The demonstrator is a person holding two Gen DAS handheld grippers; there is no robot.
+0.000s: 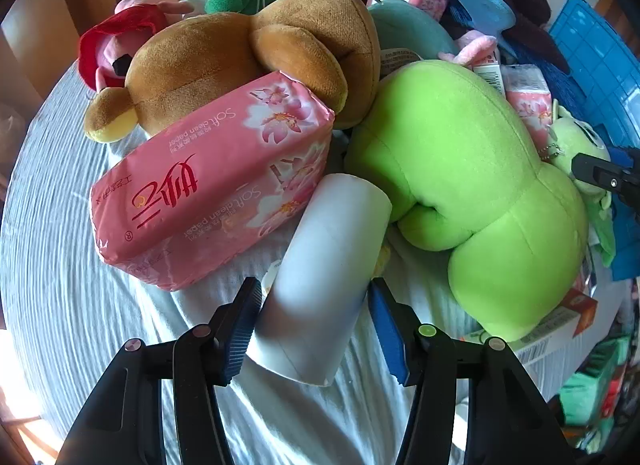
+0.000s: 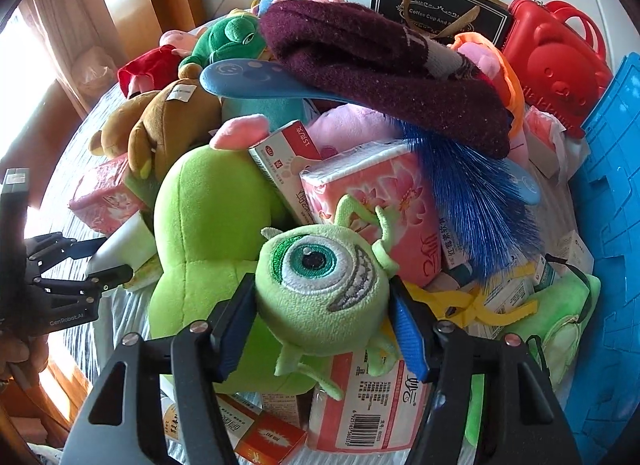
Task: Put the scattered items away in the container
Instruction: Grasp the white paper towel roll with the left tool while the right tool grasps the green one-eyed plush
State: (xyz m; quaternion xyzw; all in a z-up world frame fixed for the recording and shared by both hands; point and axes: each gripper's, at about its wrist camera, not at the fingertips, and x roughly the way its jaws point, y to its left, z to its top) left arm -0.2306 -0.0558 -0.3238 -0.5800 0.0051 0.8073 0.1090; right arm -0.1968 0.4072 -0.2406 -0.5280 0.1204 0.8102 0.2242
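pink tissue pack (image 1: 212, 181) reads "soft clean paper"; black box (image 2: 440, 11) "coffee cup".

Can't tell if my left gripper (image 1: 314, 319) actually pinches the white roll (image 1: 320, 285): pads sit close either side, contact unclear. Roll's far end is tucked behind the pink tissue pack (image 1: 212, 185). Blue crate (image 2: 608, 225) runs off the right edge. Boxes (image 2: 256, 429) under the one-eyed plush (image 2: 320, 285) mostly buried, print unreadable.
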